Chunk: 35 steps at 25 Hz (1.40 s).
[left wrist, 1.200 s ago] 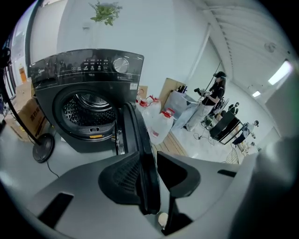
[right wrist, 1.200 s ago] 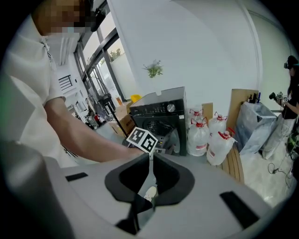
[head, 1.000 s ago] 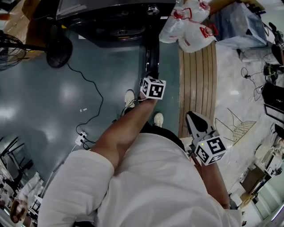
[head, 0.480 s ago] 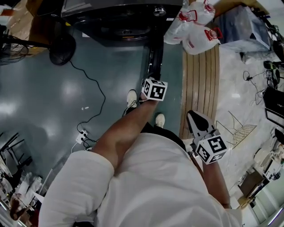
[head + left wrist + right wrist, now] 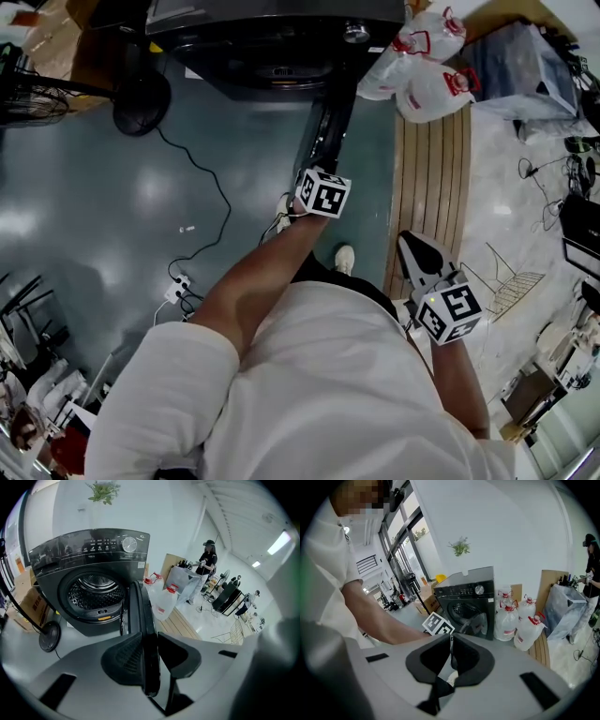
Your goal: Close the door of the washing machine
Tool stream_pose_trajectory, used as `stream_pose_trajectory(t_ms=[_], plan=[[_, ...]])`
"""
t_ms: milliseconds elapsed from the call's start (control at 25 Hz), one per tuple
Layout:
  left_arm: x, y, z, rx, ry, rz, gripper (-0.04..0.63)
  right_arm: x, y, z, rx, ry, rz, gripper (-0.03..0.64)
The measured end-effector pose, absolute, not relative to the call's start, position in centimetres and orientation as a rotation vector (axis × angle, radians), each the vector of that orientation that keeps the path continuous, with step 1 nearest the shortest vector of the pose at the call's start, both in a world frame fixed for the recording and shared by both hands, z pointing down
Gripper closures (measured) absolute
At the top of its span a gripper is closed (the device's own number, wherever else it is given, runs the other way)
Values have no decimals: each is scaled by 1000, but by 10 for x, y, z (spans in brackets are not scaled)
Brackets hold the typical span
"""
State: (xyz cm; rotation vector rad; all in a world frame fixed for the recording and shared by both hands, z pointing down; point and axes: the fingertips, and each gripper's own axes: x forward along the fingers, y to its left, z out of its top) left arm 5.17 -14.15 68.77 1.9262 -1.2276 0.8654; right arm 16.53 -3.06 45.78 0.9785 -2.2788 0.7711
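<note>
The left claw (image 5: 150, 641), clamped wide on the edge of the door (image 5: 139, 604), has carried it slightly sideways. The door still stands well open, with the drum (image 5: 96, 595) ahead-left of that claw, so closing has barely begun. The right claw (image 5: 451, 644) hangs back, pinched together and empty.

one washing machine (image 5: 89, 557), one open door (image 5: 138, 613), one floor fan (image 5: 141, 98)

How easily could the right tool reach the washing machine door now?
Probably not yet: the right tool hangs close by the person's body, well short of the door, whose edge the left tool holds; nothing seems to block the way.
</note>
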Motion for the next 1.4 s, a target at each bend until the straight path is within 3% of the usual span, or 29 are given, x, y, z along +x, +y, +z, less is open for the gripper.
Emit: stream_pose_trajectory(t_ms=[1400], plan=[[-95, -203, 692, 2143, -1054, 1164, 479, 93, -57, 462, 1047, -2288, 778, 594]])
